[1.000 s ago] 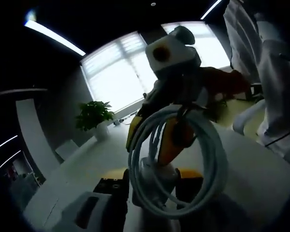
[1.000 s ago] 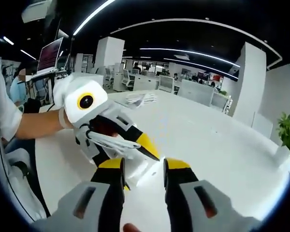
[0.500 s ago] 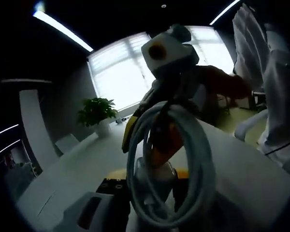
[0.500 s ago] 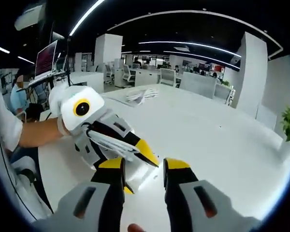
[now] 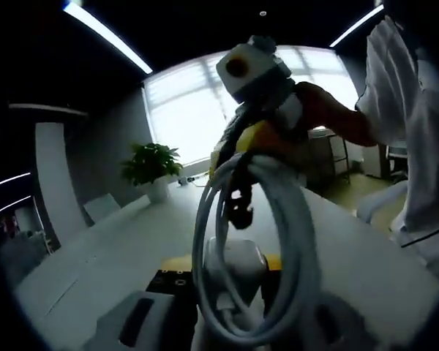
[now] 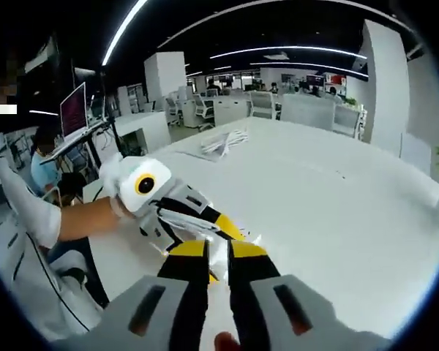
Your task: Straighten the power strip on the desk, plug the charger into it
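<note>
White desk [image 6: 336, 190] is the reference, both grippers above its near edge. Left gripper [image 5: 223, 281] clenches the white charger [image 5: 230, 267], its coiled cable [image 5: 278, 219] looping upward. Right gripper [image 6: 216, 252] has its jaws nearly closed on that coil, probably to unwind it. A white bundle [image 6: 223, 141], possibly the power strip, lies far across the desk.

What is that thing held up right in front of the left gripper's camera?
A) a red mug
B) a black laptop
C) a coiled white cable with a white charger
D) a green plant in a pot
C: in the left gripper view a looped white cable hangs with a white charger between the left gripper jaws.
</note>
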The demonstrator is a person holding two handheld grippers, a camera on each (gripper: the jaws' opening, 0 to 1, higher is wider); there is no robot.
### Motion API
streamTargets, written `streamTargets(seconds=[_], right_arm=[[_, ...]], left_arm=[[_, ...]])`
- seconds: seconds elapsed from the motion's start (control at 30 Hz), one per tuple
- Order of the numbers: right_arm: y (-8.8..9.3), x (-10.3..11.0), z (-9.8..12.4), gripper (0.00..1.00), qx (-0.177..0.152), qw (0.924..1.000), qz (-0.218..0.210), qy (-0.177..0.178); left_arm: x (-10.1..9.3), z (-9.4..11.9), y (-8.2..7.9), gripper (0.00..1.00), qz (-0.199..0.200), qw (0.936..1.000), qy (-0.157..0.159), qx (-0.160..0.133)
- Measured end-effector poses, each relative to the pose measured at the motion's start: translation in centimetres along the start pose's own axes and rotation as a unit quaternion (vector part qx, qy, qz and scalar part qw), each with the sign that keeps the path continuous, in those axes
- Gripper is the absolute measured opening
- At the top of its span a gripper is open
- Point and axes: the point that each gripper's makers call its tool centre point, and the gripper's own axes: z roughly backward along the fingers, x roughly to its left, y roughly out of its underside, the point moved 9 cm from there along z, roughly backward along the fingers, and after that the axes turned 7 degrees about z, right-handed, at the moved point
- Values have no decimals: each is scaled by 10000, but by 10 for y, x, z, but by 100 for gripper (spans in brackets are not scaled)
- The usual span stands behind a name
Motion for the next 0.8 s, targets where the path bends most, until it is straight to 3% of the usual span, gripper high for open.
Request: streamTargets(seconds=[0.1, 0.17, 0.23, 0.3, 0.4, 0.53, 0.6, 0.8], right_arm=[[-4, 11, -8, 1, 342, 9990, -8, -287], [-7, 9, -13, 1, 812, 9958, 434, -16], [-12, 10, -19, 1, 1327, 9859, 1007, 166], [-18, 12, -26, 1, 1700, 9783, 1167, 223], [-20, 17, -36, 1, 1990, 9739, 1095, 19], [-18, 17, -46, 1, 2315, 9632, 1357, 135], [-20, 18, -49, 1, 2281, 9652, 1279, 107], [-23, 21, -51, 1, 2525, 9574, 1394, 118]], left_arm=[[0, 0, 0, 34, 130, 9999, -33, 3], [0, 0, 0, 34, 146, 9999, -33, 2], [-1, -1, 0, 34, 172, 9998, -38, 7], [-1, -2, 2, 34, 188, 9997, -87, 118], [0, -4, 3, 34, 187, 9997, -109, 136], [2, -3, 3, 34, 383, 9991, -101, 128], [2, -5, 4, 33, 324, 9993, -104, 154], [3, -4, 3, 33, 312, 9993, -121, 179]])
